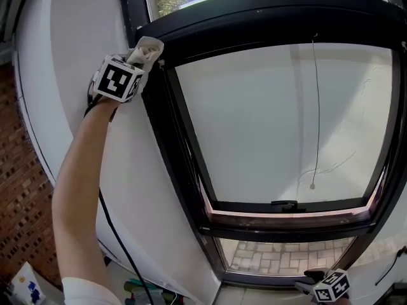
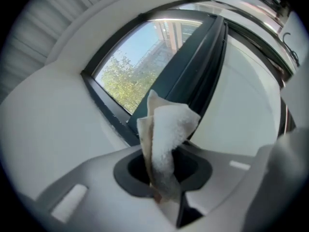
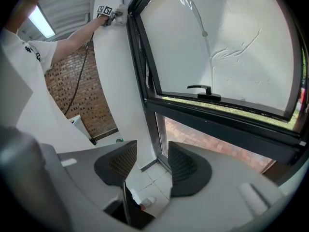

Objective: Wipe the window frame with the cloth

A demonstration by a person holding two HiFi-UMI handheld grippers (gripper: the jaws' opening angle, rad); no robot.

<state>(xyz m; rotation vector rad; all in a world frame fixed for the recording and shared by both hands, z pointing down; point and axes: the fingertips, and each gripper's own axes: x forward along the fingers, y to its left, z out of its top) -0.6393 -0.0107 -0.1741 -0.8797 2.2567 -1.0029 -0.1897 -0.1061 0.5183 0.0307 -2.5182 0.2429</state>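
1. The left gripper (image 2: 161, 175) is up high and pinches the cloth (image 2: 166, 129) tight.
2. The cloth sits right at the top left corner of the dark frame (image 1: 166, 107).
3. The right gripper (image 3: 147, 166) is down low, with its jaws wide apart and nothing in them.

No words or numbers are legible. Left of the window frame (image 1: 180, 138), the left gripper (image 1: 145, 53) bears only black-and-white square patterns.

Lower centre: pale tiled floor (image 3: 147, 182). Centre left: white object (image 3: 76, 122) on it, by brick wall (image 3: 72, 81).
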